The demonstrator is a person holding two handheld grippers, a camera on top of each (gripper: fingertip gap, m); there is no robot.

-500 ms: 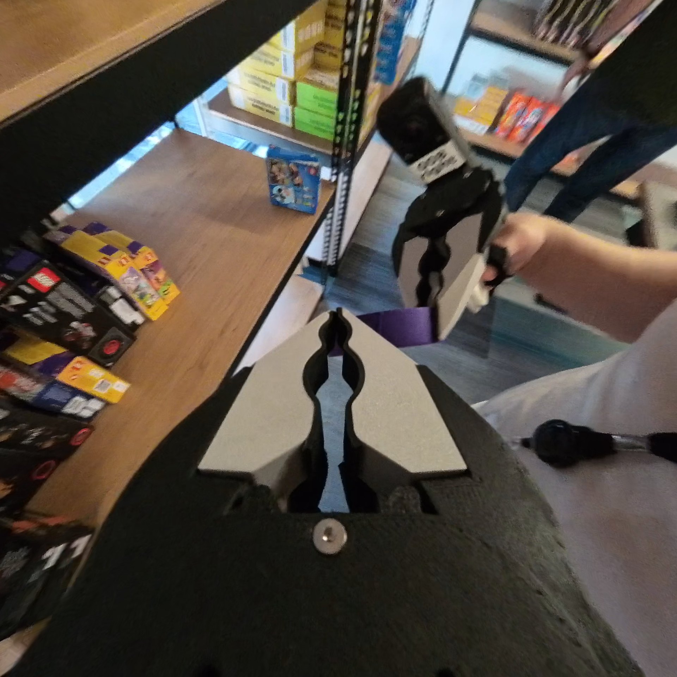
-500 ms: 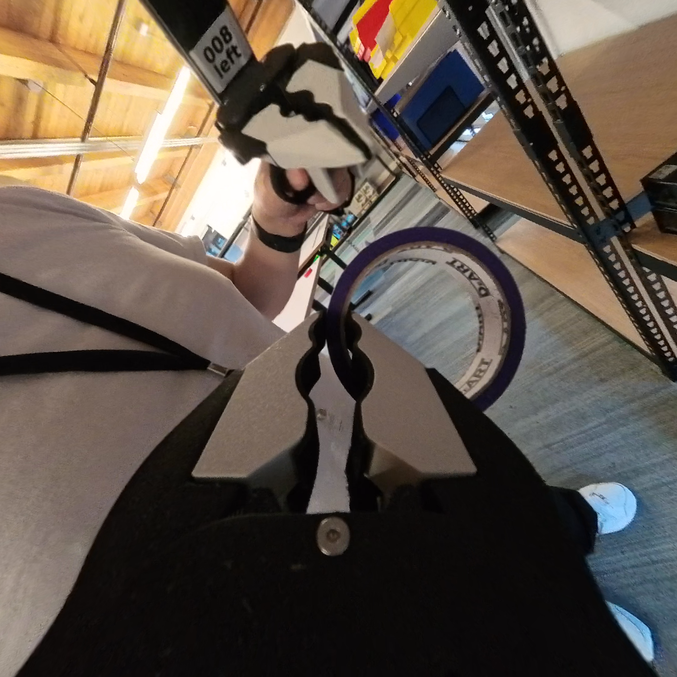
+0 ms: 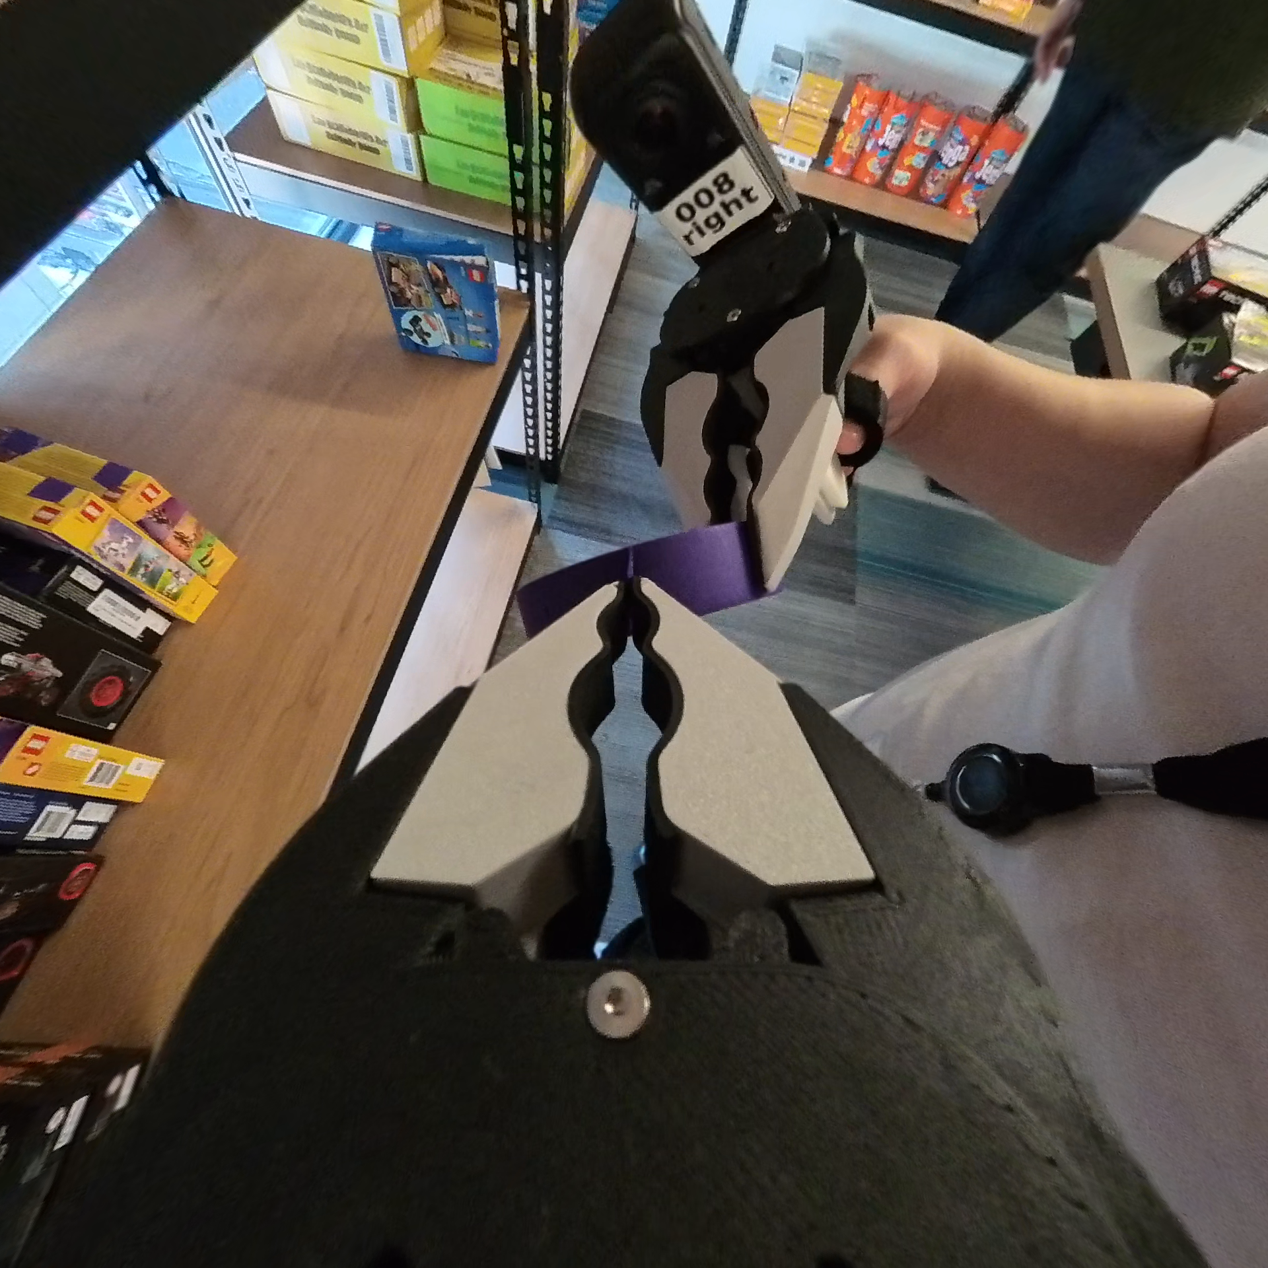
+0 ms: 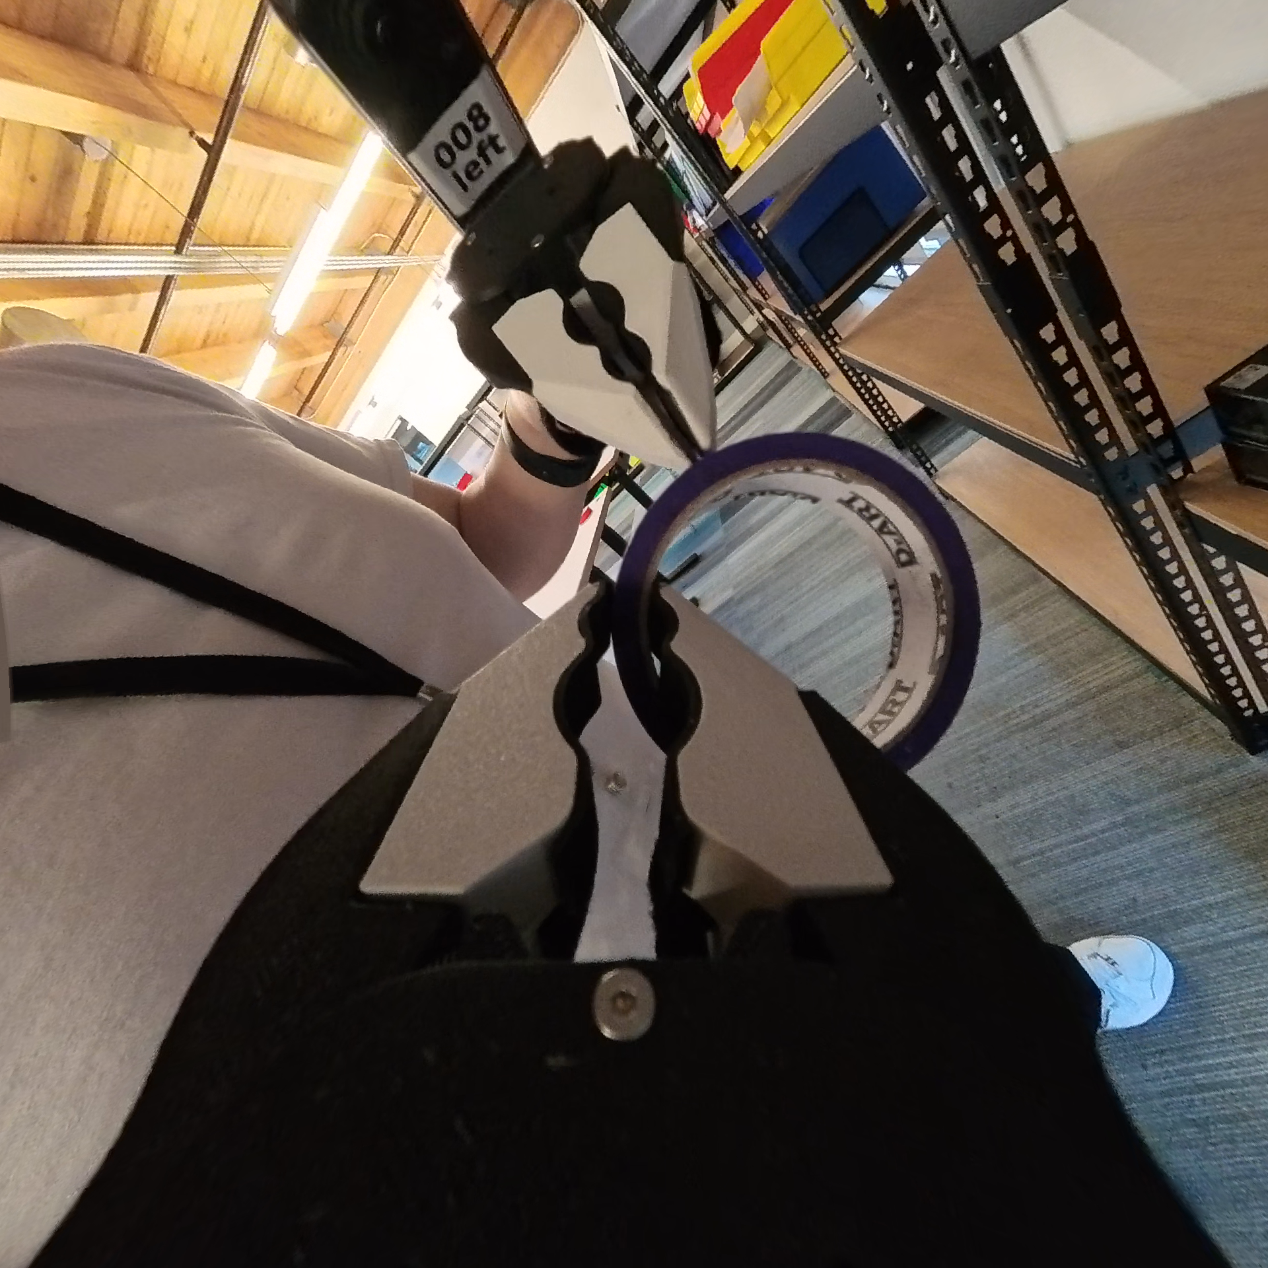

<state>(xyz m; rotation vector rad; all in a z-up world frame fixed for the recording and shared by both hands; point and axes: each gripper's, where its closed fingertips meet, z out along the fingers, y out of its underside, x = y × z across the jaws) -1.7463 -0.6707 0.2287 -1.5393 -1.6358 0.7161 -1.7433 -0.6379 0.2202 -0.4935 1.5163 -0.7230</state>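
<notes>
At centre frame in the right wrist view, the right gripper (image 4: 635,597) is clamped across the wall of a purple tape roll (image 4: 954,597), one finger inside the ring and one outside, so the roll stands on edge with its open face turned to the camera and most of it lying to the upper right of the fingertips. Above it, the left gripper (image 4: 693,439) points down at the top of the rim with its fingers drawn together; its tips touch, or nearly touch, the purple edge. In the left wrist view, the same gripper (image 3: 630,583) has its tips closed at a seam in the purple band (image 3: 693,559), though whether tape is pinched between them cannot be told. At left lies a wooden shelf (image 3: 288,412) bearing boxed toy sets (image 3: 120,521).
</notes>
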